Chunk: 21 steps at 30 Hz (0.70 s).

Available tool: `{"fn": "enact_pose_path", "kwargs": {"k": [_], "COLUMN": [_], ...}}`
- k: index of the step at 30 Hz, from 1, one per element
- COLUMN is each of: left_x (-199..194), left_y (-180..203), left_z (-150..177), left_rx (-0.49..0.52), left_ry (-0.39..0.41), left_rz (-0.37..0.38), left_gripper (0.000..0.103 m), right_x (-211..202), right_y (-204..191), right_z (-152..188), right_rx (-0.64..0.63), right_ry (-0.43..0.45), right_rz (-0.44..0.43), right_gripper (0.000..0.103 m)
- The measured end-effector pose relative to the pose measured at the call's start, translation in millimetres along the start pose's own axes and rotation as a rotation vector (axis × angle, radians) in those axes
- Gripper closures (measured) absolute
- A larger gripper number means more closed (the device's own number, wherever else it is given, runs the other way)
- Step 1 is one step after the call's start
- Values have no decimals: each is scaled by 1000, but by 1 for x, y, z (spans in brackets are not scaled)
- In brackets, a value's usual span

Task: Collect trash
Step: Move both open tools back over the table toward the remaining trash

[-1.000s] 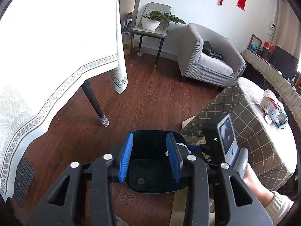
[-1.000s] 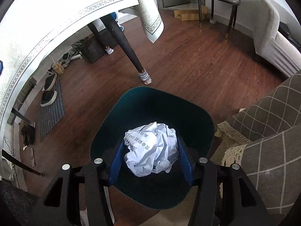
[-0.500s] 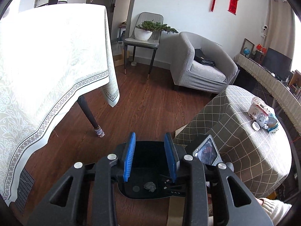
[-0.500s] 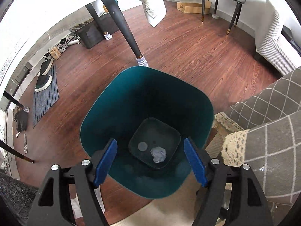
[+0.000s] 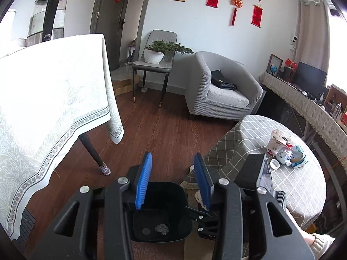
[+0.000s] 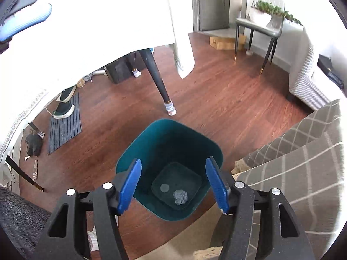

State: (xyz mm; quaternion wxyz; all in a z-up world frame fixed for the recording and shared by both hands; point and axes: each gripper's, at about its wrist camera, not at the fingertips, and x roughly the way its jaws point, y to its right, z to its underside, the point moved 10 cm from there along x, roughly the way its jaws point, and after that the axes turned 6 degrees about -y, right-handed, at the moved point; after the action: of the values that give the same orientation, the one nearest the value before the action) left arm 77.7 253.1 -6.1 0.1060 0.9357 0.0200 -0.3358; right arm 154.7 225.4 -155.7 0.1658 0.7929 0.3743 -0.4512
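Observation:
A dark teal bin (image 6: 138, 143) stands on the wood floor below both grippers; it also shows in the left wrist view (image 5: 173, 197). A crumpled white paper ball (image 6: 180, 196) lies at its bottom, also seen in the left wrist view (image 5: 162, 229). My right gripper (image 6: 173, 186) is open and empty, high above the bin's mouth. My left gripper (image 5: 173, 179) is open and empty, above the bin. More crumpled paper and packaging (image 5: 285, 151) sits on the checked low table (image 5: 245, 138).
A table with a white patterned cloth (image 5: 54, 99) stands at the left, its dark leg (image 6: 159, 86) near the bin. A grey armchair (image 5: 221, 91) and a chair with a potted plant (image 5: 156, 58) stand at the back. Shoes and a mat (image 6: 64, 123) lie under the table.
My right gripper opened and the paper ball dropped into the bin. Both grippers then rose away from the bin, and the left view tilted up toward the room.

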Motion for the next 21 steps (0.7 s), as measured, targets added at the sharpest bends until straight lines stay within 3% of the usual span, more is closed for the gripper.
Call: {"fn": "enact_pose_path", "kwargs": {"k": [2, 8, 21], "left_x": [-4, -5, 29], "left_y": [8, 35, 97], "left_z": [-6, -15, -5], "left_rx": [6, 26, 109], "left_ry": [19, 55, 6], "left_rz": [0, 39, 66], "left_gripper": [50, 44, 35], "right_x": [-18, -69, -139], "right_y": [5, 34, 111], "right_z": [-2, -1, 20], "right_rx": [4, 30, 118], "right_ry": [31, 105, 188], "right_rz": [5, 42, 139], "right_gripper": [41, 41, 41]}}
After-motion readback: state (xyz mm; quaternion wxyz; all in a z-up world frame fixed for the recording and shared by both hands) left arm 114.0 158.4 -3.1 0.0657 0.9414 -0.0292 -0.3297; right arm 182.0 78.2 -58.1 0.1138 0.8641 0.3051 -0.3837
